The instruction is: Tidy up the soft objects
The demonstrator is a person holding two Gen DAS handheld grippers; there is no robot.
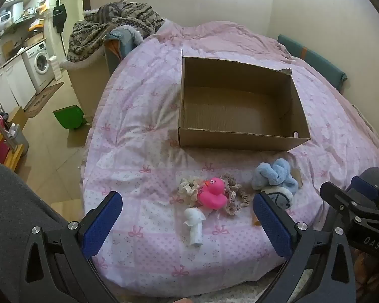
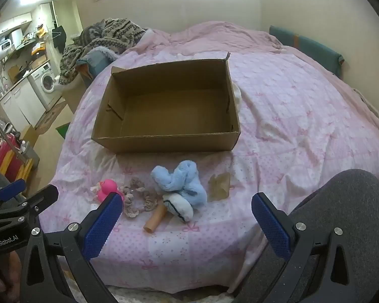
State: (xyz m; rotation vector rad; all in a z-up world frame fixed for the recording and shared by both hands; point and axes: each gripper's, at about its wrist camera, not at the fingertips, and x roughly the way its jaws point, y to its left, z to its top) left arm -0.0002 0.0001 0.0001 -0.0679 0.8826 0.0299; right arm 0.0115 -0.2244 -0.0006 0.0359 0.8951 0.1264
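Both the left gripper (image 1: 187,223) and right gripper (image 2: 187,223) tilt downward over the bed (image 1: 144,151), fingers spread wide, holding nothing. Just beyond the fingertips lie a pink duck (image 1: 213,193), a fluffy blue plush (image 2: 182,180) and scrunchies (image 2: 136,202); the empty cardboard box (image 2: 164,141) sits farther ahead.

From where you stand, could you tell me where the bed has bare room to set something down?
The cardboard box is empty inside. Bare bedspread lies right of the box, and another free strip runs between the toys and the bed's near edge. It is crowded in front of the box, where the pink duck, scrunchies and blue plush cluster.
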